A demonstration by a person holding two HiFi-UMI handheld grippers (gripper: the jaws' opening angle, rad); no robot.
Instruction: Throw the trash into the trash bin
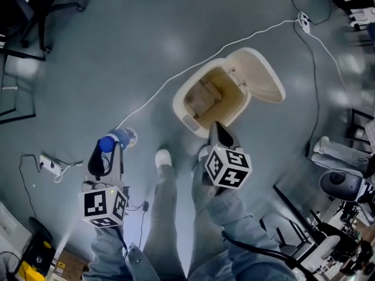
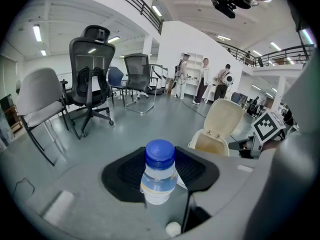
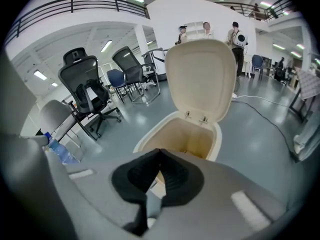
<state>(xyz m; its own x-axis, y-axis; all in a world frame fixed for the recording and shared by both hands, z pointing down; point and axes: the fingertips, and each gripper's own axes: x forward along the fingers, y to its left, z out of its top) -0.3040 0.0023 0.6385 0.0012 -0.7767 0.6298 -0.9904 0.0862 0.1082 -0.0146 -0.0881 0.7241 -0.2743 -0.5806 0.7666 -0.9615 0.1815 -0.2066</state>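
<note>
Operator in pale blue-grey sleeves [image 1: 233, 209], trousers [image 1: 164, 215], white shoe [image 1: 163, 157]; left gripper [image 1: 109, 152] & right gripper [image 1: 218, 129] grey w/ black pads [image 2: 122, 176], b/w marker cubes [image 1: 228, 167].

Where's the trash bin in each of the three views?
Head view: trash bin upper centre, lid open to the right.
Left gripper view: bin right of centre, mid-distance, lid up.
Right gripper view: bin dead centre, lid upright.
Shared landmark: blue-capped bottle, left of the bin in every view.
</note>
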